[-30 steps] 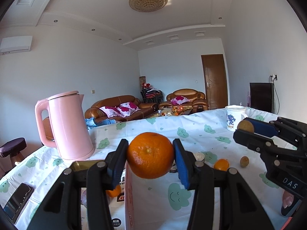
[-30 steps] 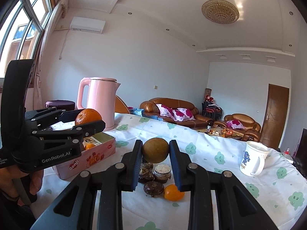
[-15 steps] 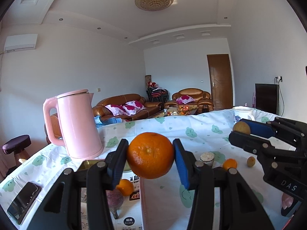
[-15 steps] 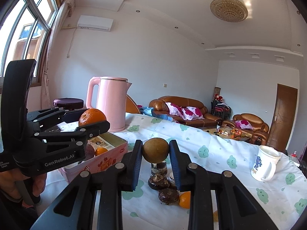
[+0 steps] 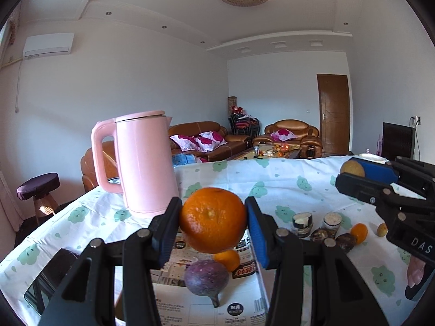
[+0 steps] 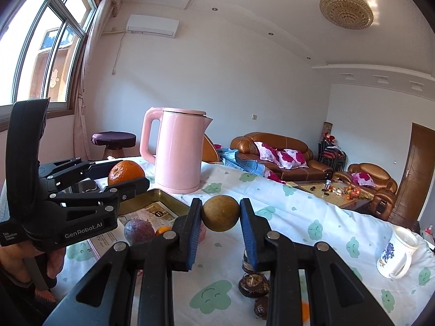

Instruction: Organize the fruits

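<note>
Gripping orange (image 5: 213,220) — brown fruit (image 6: 220,213) too.

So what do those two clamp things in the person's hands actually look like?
Both are matte black plastic with silver pins. The left gripper and right gripper each have two long fingers lined with blue pads. White lettering marks the bodies: "GenRobot.AI" on the left, "DAS" visible on the right. No cables show.

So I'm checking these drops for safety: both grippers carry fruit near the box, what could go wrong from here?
The orange is held only at its sides above the box; dropped from there, it could strike the purple fruit or small orange inside. The right gripper pinches a round brown fruit that may slip and roll. The pink kettle stands close behind the box.
</note>
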Available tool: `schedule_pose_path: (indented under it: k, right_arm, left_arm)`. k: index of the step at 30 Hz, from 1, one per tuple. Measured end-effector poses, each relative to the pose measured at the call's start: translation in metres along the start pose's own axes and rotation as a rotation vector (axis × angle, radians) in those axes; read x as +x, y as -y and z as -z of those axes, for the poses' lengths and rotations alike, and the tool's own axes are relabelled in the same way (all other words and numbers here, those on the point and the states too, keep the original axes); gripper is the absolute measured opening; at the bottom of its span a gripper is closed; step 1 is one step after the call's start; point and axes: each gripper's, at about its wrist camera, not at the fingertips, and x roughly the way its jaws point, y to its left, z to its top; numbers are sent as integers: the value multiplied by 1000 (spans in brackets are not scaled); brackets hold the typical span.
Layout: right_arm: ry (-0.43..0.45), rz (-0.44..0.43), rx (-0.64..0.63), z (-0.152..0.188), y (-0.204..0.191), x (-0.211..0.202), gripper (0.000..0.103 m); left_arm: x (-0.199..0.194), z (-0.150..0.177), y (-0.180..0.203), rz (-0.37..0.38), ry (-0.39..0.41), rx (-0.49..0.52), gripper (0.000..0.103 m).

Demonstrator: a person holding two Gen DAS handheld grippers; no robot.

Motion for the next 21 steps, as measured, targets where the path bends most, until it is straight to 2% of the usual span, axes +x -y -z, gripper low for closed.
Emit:
schedule_pose_path:
  k: [12, 21]
  right_arm:
    - [-60, -80, -27, -15, -28, 38, 30]
    - [-126, -143, -55, -8, -57, 63, 30]
  left_arm:
    - [21, 8, -50, -101, -110, -47, 49]
    - [34, 18, -63, -100, -182, -47, 49]
